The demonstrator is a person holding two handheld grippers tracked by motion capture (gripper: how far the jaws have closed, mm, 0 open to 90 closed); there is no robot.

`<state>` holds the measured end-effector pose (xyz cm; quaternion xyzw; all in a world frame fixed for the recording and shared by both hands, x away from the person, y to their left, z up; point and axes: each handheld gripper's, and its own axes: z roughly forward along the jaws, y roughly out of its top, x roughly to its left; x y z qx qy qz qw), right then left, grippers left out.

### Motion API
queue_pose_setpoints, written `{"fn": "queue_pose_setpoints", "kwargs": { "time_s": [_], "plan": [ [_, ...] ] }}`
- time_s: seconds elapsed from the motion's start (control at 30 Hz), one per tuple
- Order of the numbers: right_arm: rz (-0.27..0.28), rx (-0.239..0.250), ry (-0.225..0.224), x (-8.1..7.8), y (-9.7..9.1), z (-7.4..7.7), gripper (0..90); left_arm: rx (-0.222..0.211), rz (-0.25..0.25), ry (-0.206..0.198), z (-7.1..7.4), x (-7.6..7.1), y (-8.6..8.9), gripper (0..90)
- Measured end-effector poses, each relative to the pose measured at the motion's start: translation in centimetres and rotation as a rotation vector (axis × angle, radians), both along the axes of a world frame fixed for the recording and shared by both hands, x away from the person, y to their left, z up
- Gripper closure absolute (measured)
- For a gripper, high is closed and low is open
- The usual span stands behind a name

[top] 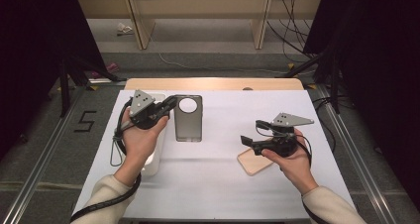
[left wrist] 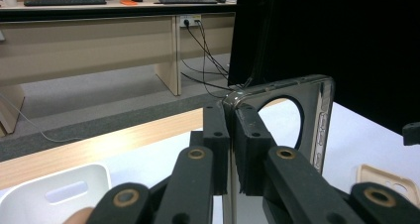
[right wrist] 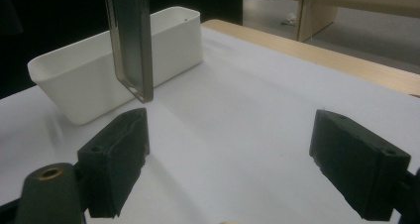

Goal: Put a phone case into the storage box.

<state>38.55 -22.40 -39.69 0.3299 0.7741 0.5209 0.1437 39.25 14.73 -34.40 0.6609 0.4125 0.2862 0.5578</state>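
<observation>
White table (top: pixel 218 184), white bin (right wrist: pixel 99 80), left gripper (left wrist: pixel 230 149) jaws pinching phone case (left wrist: pixel 317 110), right gripper (right wrist: pixel 230 159) jaws spread.

The grey case (top: pixel 188 118) is a translucent, smoky phone case with a large round hole near its top end and small button cut-outs along one side wall. It is lifted clear of the white table (top: pixel 223 184), with one top corner pinched in the left tongs (left wrist: pixel 231 149). From above its open face looks broad and flat. In the right gripper view it hangs upright, edge-on, its lower corner (right wrist: pixel 141 92) above the table, in front of the bin (right wrist: pixel 89 80).
</observation>
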Motion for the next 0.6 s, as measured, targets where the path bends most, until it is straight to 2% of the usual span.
{"fn": "queue_pose_setpoints", "kwargs": {
  "time_s": [0.6],
  "plan": [
    [-0.029,-0.010,-0.003,-0.8,-2.0,-0.2,16.3,0.002,0.021,-0.015,0.7,0.2,1.6,84.4]
  ]
}}
